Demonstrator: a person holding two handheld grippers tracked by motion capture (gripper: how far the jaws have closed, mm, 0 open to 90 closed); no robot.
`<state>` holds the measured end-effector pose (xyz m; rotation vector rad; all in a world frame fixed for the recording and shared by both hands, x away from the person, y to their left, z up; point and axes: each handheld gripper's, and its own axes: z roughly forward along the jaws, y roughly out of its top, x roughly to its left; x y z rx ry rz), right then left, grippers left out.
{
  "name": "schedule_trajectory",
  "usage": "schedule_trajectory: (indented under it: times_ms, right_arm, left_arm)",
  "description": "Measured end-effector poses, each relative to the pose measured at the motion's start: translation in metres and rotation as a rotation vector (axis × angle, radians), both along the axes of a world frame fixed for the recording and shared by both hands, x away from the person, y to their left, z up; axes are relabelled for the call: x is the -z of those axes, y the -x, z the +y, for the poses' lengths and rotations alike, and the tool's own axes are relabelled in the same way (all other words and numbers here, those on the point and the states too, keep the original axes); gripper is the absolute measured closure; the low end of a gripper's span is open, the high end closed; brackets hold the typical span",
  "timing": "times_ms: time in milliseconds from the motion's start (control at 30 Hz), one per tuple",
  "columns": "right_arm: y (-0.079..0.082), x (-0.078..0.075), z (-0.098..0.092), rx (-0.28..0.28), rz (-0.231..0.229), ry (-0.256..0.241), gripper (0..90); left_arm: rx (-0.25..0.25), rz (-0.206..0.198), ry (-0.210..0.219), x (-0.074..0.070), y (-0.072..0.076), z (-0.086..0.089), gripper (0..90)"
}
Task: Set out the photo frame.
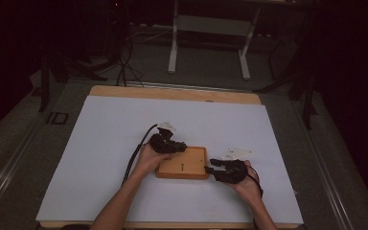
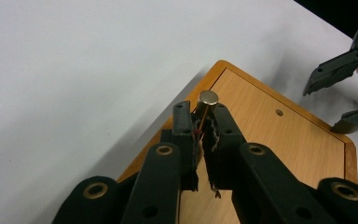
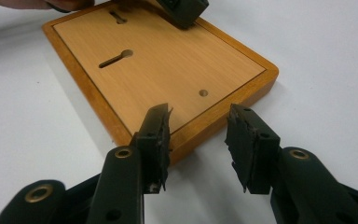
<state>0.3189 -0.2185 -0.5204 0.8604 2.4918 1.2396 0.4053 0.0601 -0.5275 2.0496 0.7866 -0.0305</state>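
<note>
Black jaws of the left gripper [image 2: 204, 122] are pressed together on a small metal pin [image 2: 208, 99], a thin shaft with a flat round head that stands just past the fingertips. Directly under those tips lies the wooden board [image 2: 279, 140], flat on the white table cover [image 2: 74, 70].

From the right gripper [image 3: 198, 122], whose jaws stand spread with nothing between them, the board's near corner [image 3: 191, 130] sits just ahead of and partly between the open tips. A small round hole [image 3: 203, 93] lies a little beyond them, and two keyhole slots [image 3: 115, 59] lie farther off, toward the far gripper. In the high view the left gripper [image 1: 178, 147] is over the board's far-left edge [image 1: 182, 165] and the right gripper [image 1: 210, 165] is at its right edge.

The step in hand looks like carrying the pin to a hole in the board while the other gripper gets ready to steady it. The next move likely calls for bringing the shaft upright over the round hole and lowering it straight, with the right jaws closing on the board's rim first.

Most of the pin's shaft is hidden between the pads, so its length and tip cannot be judged. Frayed pad material blurs the grip line. The high view is too dim to show the pin.
</note>
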Motion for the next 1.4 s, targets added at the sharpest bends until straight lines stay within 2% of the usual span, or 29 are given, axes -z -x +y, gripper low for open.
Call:
schedule_trajectory:
  times_ms: [167,233,333,367,400,433,500,600,800,833,867,933,1167,1267,1400]
  right_arm:
    - [0.003,0.000,-0.003,-0.002,-0.011,-0.011,56.4]
    - [0.005,-0.002,-0.005,-0.024,-0.014,-0.020,56.1]
    - [0.005,-0.003,-0.005,-0.032,-0.016,-0.019,54.6]
    - [0.006,-0.003,-0.005,-0.044,-0.022,-0.024,52.3]
    - [0.008,-0.006,-0.004,-0.082,-0.021,-0.039,43.2]
    - [0.008,-0.006,-0.003,-0.094,-0.021,-0.041,40.6]
    - [0.009,-0.006,-0.002,-0.098,-0.025,-0.034,38.3]
    - [0.008,-0.002,0.001,-0.093,-0.042,0.004,28.7]
    - [0.008,0.001,0.008,-0.094,-0.049,0.029,19.0]
    - [0.008,0.001,0.008,-0.094,-0.049,0.029,19.0]
    - [0.009,0.003,0.011,-0.095,-0.063,0.055,17.4]
    - [0.007,0.005,0.011,-0.087,-0.056,0.068,17.4]
    - [0.004,0.009,0.015,-0.082,-0.067,0.090,17.3]
    - [0.003,0.014,0.020,-0.079,-0.083,0.123,18.3]
    - [0.000,0.016,0.023,-0.065,-0.096,0.126,19.5]
  left_arm:
    - [0.010,0.025,0.002,-0.001,-0.004,0.000,83.8]
    - [0.013,0.048,0.005,-0.001,-0.007,0.001,83.8]
    - [0.015,0.057,0.008,-0.001,-0.008,0.001,83.7]
    - [0.014,0.073,0.014,-0.001,-0.010,0.002,83.7]
    - [0.016,0.083,0.016,-0.002,-0.011,0.002,83.8]
    - [0.017,0.086,0.013,-0.002,-0.012,0.002,83.8]
    - [0.017,0.091,0.012,-0.002,-0.013,0.002,83.8]
    - [0.020,0.109,0.021,-0.002,-0.015,0.003,83.8]
    - [0.026,0.138,0.024,-0.002,-0.019,0.003,83.8]
    - [0.026,0.138,0.024,-0.002,-0.019,0.003,83.9]
    - [0.028,0.149,0.024,-0.003,-0.020,0.003,83.9]
    - [0.028,0.154,0.025,-0.003,-0.021,0.003,83.9]
    - [0.031,0.180,0.025,-0.003,-0.025,0.003,84.0]
    - [0.035,0.195,0.022,-0.004,-0.027,0.003,84.0]
    - [0.033,0.203,0.024,-0.004,-0.028,0.003,84.1]
